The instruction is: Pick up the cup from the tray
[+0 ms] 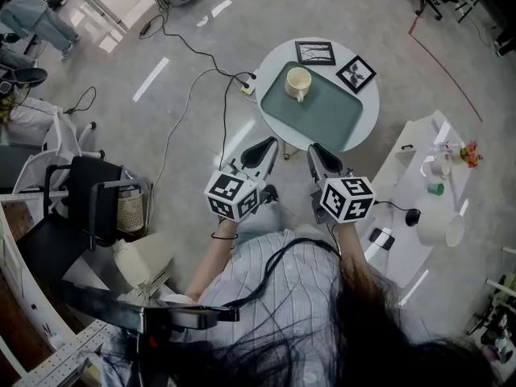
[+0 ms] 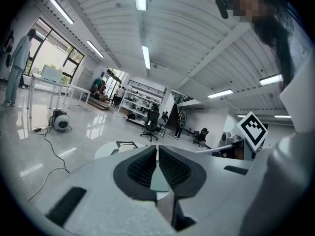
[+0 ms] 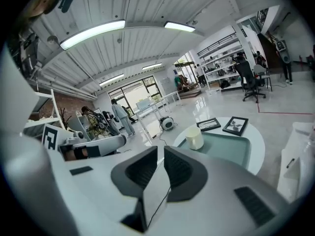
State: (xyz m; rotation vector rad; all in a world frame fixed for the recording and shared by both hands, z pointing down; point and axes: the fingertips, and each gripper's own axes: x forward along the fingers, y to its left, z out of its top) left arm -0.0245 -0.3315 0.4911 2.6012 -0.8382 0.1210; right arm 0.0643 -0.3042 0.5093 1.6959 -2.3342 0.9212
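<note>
A cream cup (image 1: 298,83) with a handle stands upright at the far left corner of the green tray (image 1: 330,111), which lies on a round white table (image 1: 368,119). In the right gripper view the cup (image 3: 195,138) sits ahead on the tray (image 3: 229,150). Both grippers hover near the table's front edge, short of the tray. My left gripper (image 1: 260,153) and my right gripper (image 1: 323,162) are both shut with nothing between the jaws. The left gripper (image 2: 157,155) and the right gripper (image 3: 161,157) show their pads together in their own views.
Two framed pictures (image 1: 314,52) (image 1: 355,72) stand behind the tray. A white side table (image 1: 411,192) with small items is at the right. A black chair (image 1: 85,204) and a wicker basket (image 1: 129,212) are at the left. Cables (image 1: 189,87) run across the floor.
</note>
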